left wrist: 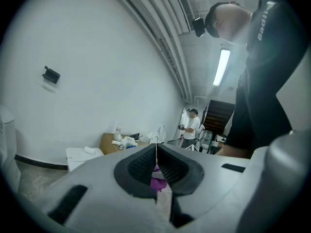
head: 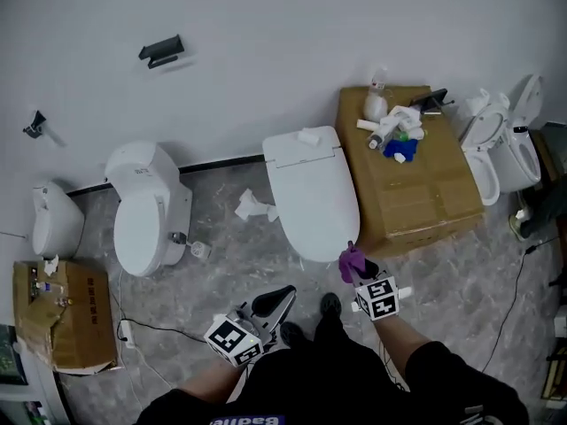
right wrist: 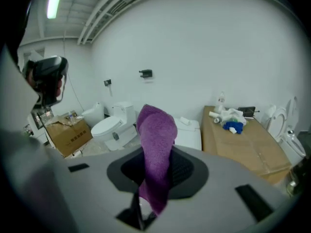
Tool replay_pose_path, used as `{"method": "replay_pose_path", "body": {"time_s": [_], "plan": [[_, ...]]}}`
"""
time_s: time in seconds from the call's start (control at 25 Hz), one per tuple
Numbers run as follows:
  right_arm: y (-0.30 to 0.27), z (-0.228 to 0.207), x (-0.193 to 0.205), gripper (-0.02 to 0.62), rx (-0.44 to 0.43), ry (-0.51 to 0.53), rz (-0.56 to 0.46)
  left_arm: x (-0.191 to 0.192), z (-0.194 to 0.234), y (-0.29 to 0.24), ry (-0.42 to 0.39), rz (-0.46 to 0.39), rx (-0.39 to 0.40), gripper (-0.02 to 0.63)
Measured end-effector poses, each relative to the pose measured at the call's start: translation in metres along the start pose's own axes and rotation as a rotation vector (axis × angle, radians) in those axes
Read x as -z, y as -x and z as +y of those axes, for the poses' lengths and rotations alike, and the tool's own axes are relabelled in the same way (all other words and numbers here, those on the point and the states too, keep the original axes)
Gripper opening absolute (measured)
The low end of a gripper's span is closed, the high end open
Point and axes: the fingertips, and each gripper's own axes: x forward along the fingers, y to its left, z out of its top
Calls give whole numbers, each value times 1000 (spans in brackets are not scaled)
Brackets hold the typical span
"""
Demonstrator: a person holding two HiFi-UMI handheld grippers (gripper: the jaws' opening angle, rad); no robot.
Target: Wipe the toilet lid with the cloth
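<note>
Nearest, the left gripper (head: 282,297) has its jaws together, empty. The right gripper (head: 354,266) is clamped on the purple cloth (right wrist: 156,140), just short of the toilet lid (head: 312,193). The cloth appears light, soft and limp, best gripped mid-fold.

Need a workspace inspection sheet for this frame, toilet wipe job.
Surface: toilet lid closed, white; a small white item lies at its back end.
Job's things: purple cloth held off the lid, in the right tool.
Clutter: cardboard box beside the toilet, topped with bottles and rags; crumpled white paper on the floor.
Tools: left tool shut, empty; right tool shut on the purple cloth.
Cables: black cable on the floor at right; power strip at left.
Surroundings: second toilet, white wall, another person in the distance.
</note>
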Motion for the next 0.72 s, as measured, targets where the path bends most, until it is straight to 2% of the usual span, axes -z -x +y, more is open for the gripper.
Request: {"method": "replay_pose_path", "body": {"time_s": [0.16,0.4,0.72], "plan": [[45,46,-63,95,-106,14,-100,-28,-18,7,-13,-27,30,21],[112,83,-115,95,-182,48,-252,-36,-57,8,-70,-38,55,21],[184,81,-161,95,-282,113,-368,-53,-94,-22,-133,-66,36,20]]}}
